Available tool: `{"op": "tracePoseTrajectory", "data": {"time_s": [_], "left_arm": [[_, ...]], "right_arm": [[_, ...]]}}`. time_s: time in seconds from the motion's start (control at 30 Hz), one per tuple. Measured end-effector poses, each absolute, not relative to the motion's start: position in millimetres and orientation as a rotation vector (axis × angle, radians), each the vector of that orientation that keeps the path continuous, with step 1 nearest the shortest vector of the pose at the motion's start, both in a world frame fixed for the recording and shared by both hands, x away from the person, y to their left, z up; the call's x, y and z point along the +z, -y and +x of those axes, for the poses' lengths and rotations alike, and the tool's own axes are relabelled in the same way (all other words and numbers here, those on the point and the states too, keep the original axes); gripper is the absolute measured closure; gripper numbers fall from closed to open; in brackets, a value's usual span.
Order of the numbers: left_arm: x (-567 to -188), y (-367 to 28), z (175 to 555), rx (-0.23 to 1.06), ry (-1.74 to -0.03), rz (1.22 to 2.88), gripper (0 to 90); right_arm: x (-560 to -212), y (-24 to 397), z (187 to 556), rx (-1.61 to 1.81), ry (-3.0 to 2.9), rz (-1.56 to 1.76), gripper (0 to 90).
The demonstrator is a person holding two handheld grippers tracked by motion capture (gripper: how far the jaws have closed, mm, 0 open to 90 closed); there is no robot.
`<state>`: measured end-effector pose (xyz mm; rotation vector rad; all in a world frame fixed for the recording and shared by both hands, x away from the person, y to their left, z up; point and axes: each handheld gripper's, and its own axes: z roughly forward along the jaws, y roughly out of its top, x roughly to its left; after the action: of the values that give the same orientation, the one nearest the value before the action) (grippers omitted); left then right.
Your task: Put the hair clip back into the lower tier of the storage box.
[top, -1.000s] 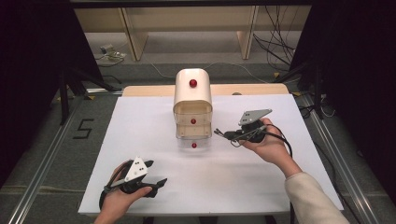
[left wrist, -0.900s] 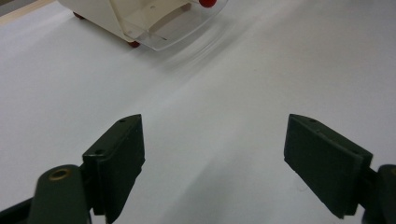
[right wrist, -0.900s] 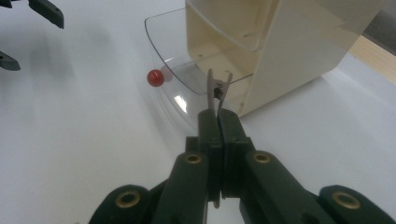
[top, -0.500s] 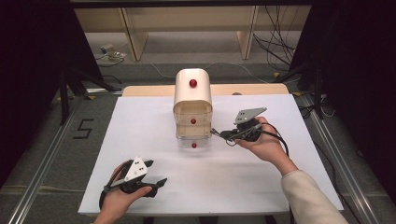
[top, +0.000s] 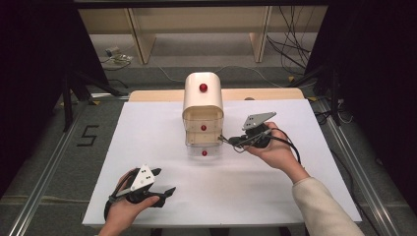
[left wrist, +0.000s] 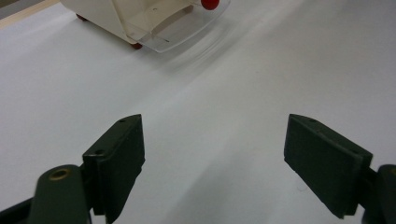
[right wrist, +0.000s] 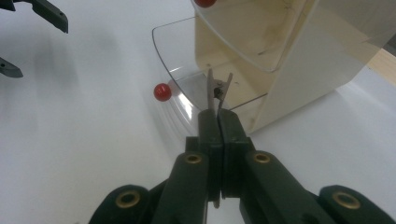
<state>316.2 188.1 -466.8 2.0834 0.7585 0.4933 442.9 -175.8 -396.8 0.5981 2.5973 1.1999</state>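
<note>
Small metal clip (right wrist: 217, 88) — pinched at the tip of the right gripper (right wrist: 217, 100), its jaws closed tight on it, and held over the open lowest drawer (right wrist: 187, 88) of the cream drawer unit (top: 202, 105) at the tabletop's (top: 295, 206) middle. Against the earlier frames the right hand (top: 275, 150) has edged in toward the unit, bringing the clip from beside the drawer to just above its clear tray — apparently the approach to a drop. The left gripper (top: 147, 189) rests unmoved at the near edge, jaws wide and empty.
</note>
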Motion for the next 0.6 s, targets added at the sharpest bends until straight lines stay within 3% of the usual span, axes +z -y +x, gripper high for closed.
{"op": "tracePoseTrajectory", "data": {"time_s": [0.6], "left_arm": [[-466, -188, 316, 0.493, -0.761, 2.076, 20.5]], "right_arm": [[-394, 164, 446, 1.183, -2.613, 0.583, 90.0]]}}
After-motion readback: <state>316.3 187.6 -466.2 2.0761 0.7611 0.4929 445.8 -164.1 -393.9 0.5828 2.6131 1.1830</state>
